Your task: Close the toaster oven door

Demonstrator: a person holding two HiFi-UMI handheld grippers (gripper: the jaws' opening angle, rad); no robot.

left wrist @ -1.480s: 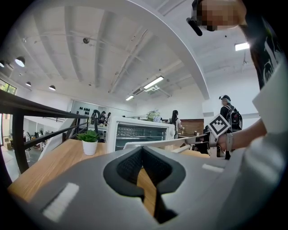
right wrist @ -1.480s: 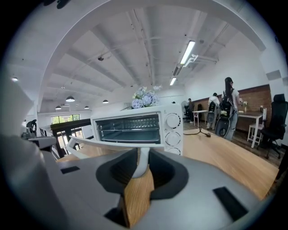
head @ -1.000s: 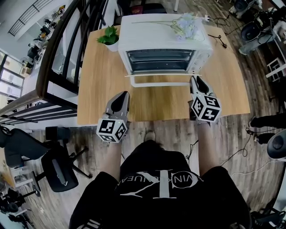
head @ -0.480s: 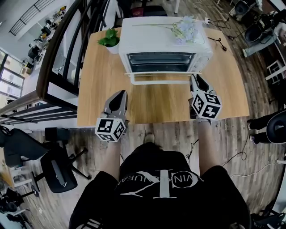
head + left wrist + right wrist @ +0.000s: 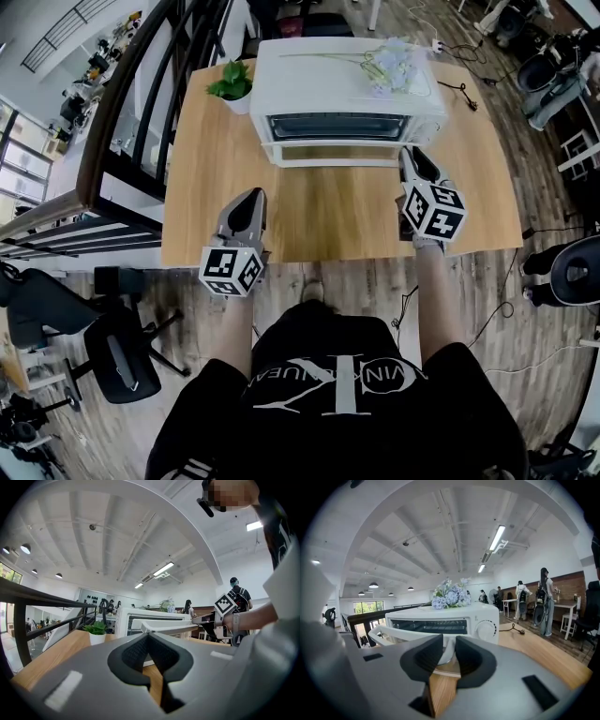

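The door [image 5: 330,152] of the oven [image 5: 347,80] is partly up. I see it tilted between flat and shut, its handle [image 5: 328,163] hanging out in front of the opening. A second ago it lay fully open and level over the surface [image 5: 328,214]; half a second ago it had begun to lift, and now it stands steeper and closer to the oven's face.

My right gripper [image 5: 411,156] is clamped on the right end of the handle. Its own view shows the white bar pinched between the dark pads, with the jaws only a little apart. It has travelled with the door, ending up higher and nearer the oven than before.

My left gripper [image 5: 251,199] is closed on nothing, its pads meeting at the tips. It sits low over the near left part of the surface, well apart from the oven, about where it was earlier.

Flowers [image 5: 389,56] lie on top of the oven. A small plant [image 5: 230,77] stands just beside its left side. Neither has shifted.
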